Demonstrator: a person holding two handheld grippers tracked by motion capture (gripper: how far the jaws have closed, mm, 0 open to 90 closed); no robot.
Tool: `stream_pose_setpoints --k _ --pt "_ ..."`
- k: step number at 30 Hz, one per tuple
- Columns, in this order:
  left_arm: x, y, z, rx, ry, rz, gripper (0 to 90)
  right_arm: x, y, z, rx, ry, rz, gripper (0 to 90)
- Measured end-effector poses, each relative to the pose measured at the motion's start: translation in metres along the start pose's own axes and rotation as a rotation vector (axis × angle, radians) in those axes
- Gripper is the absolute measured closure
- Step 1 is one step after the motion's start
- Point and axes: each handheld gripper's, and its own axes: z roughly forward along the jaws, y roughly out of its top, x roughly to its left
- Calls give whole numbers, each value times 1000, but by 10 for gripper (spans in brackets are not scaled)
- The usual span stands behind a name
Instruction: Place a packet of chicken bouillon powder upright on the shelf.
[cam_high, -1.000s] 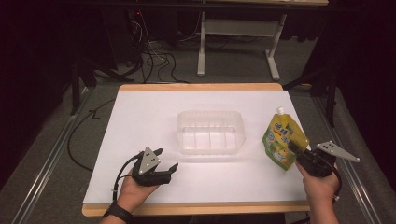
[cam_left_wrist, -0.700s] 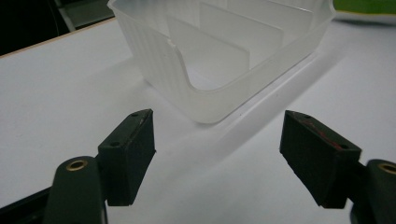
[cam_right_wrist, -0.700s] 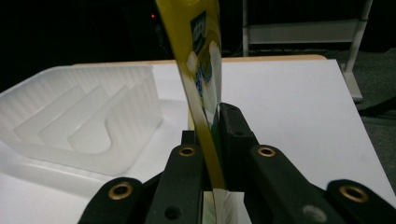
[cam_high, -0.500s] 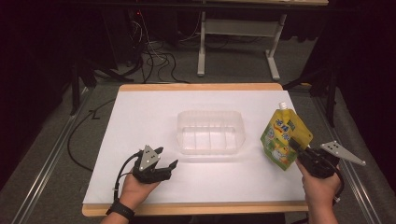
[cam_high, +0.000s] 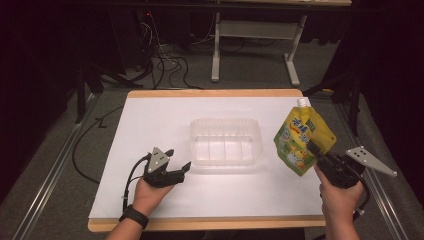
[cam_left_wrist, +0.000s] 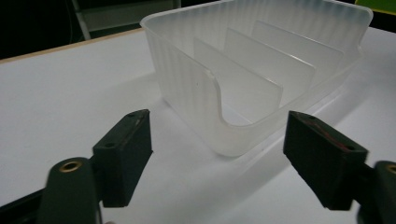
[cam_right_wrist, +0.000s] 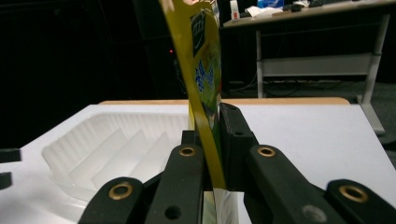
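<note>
here the right gripper (cam_high: 314, 149) jaws clamp the yellow pouch (cam_high: 299, 141); left gripper (cam_high: 176, 164) jaws just opened, empty.

Each gripper, left (cam_high: 176, 166) and right (cam_high: 314, 149), is built of black blocky jaws joined by links pinned with brass-coloured rivets, and is topped by a grey three-cornered plate. A black cable is trailed from each body. A black wristband (cam_high: 133, 216) is worn on the left wrist.

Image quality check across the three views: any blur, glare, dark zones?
High view: table evenly lit, surroundings near black, soft shadow beside the tray. Left gripper view: jaws blurred up close, tray sharper, translucent, no harsh glare. Right gripper view: pouch edge-on, dim and soft; background dark.
</note>
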Motion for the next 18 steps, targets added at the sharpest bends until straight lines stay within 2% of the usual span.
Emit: stream_pose_setpoints --k 4,6,8,13,15,18 --pt "1 3 12 9 6 -7 181 11 13 4 -35 34 10 878" --pt "1 4 18 11 17 4 180 13 15 6 -38 42 14 878" --pt "1 6 25 2 32 12 169 23 21 12 -42 58 16 878" --pt "3 7 35 -8 36 -4 182 35 27 23 -49 76 28 878" --pt "1 6 42 -1 40 -1 244 45 30 35 -50 95 31 878" --pt "-3 5 45 1 31 9 307 52 31 43 -47 100 37 879"
